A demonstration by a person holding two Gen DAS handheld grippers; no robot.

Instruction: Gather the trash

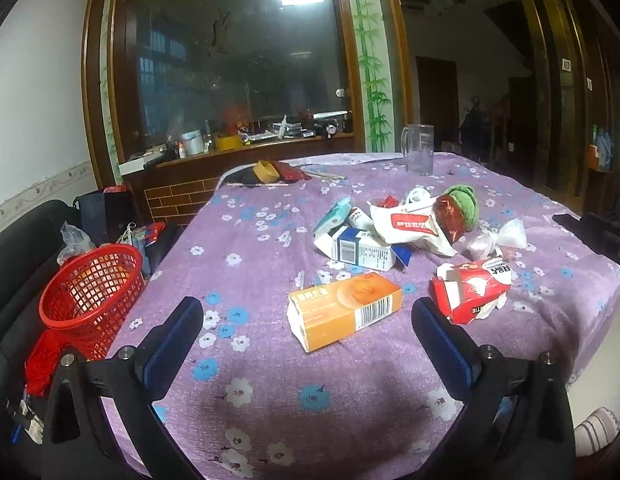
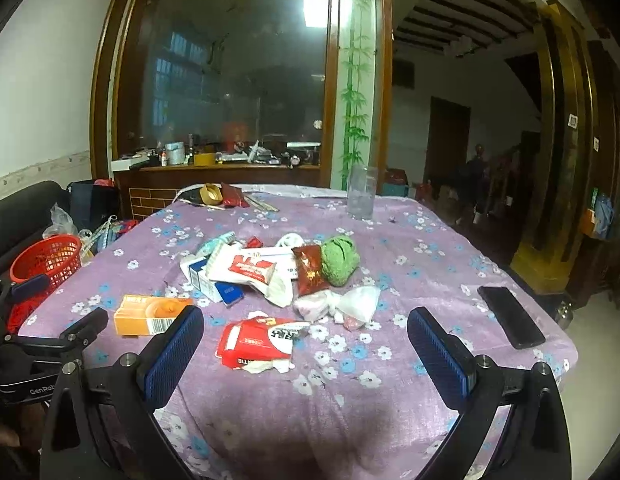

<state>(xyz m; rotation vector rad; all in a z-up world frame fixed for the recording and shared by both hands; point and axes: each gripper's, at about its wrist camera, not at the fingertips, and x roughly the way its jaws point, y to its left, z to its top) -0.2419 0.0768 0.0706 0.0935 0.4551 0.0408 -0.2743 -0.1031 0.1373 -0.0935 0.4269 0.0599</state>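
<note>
We can't make out most of the print on the orange box or the torn red carton, way too small. The blue and white box is half buried under the white wrapper, and whatever's under that heap stays hidden. The stuff on the ledge behind the glass is just blurry clutter to us. The red basket has something orange inside, can't tell what. In the right wrist view the left tongs are cut off by the picture's edge, and the dark room past the doorway is murky.
</note>
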